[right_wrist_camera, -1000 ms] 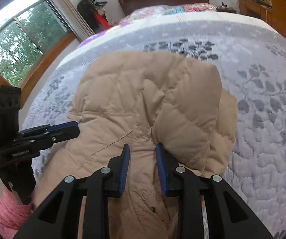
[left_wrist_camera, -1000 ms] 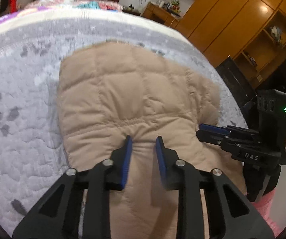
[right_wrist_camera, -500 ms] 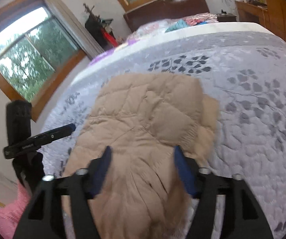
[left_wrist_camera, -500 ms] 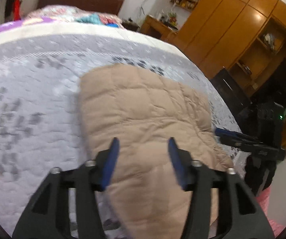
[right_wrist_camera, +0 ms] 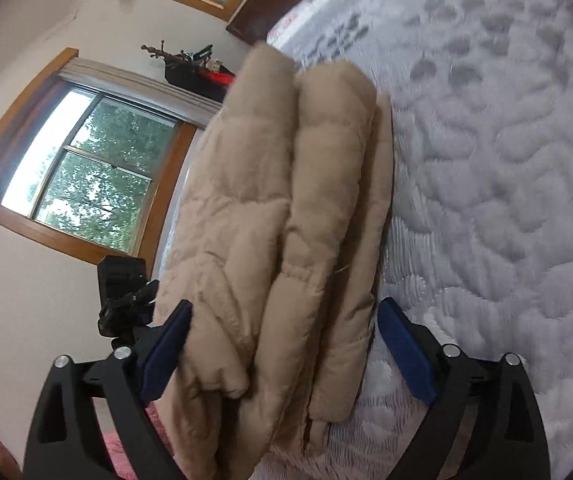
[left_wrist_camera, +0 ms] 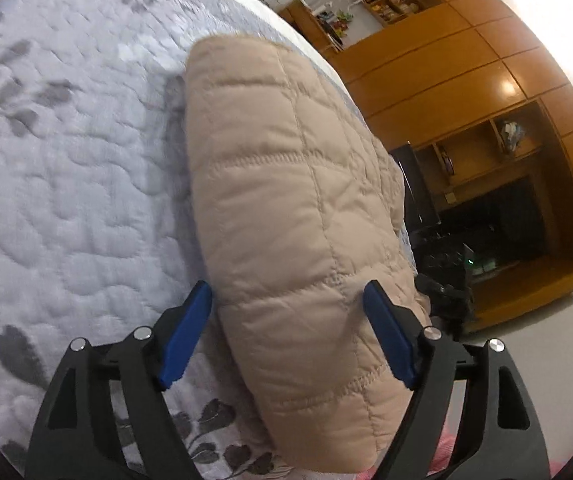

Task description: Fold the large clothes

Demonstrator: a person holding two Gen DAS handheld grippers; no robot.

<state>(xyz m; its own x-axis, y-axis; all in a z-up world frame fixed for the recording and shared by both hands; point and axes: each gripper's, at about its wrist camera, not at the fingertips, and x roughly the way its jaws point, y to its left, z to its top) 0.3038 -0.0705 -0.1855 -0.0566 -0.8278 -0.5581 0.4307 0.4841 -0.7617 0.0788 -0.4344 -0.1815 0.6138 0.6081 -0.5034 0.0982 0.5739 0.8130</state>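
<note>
A beige quilted puffer jacket [left_wrist_camera: 286,208] lies folded into a thick bundle on the grey bed quilt [left_wrist_camera: 66,184]. My left gripper [left_wrist_camera: 288,328] is open wide, its blue pads on either side of the bundle's near end. In the right wrist view the same jacket [right_wrist_camera: 286,220] shows as stacked layers seen edge-on. My right gripper [right_wrist_camera: 282,344] is open wide too, with the layers between its fingers. The left gripper also shows in the right wrist view [right_wrist_camera: 124,300] at the jacket's left side. Both views are rolled sideways.
The bed quilt [right_wrist_camera: 506,200] spreads to the right of the jacket. A wooden wardrobe with shelves [left_wrist_camera: 486,100] stands beyond the bed. A window [right_wrist_camera: 86,176] and a dark headboard [right_wrist_camera: 254,16] are at the far side. Pink fabric [right_wrist_camera: 118,448] shows below.
Both grippers opened from nearly shut to wide and rolled sideways. They moved close to the jacket, which now sits between the fingers of each.
</note>
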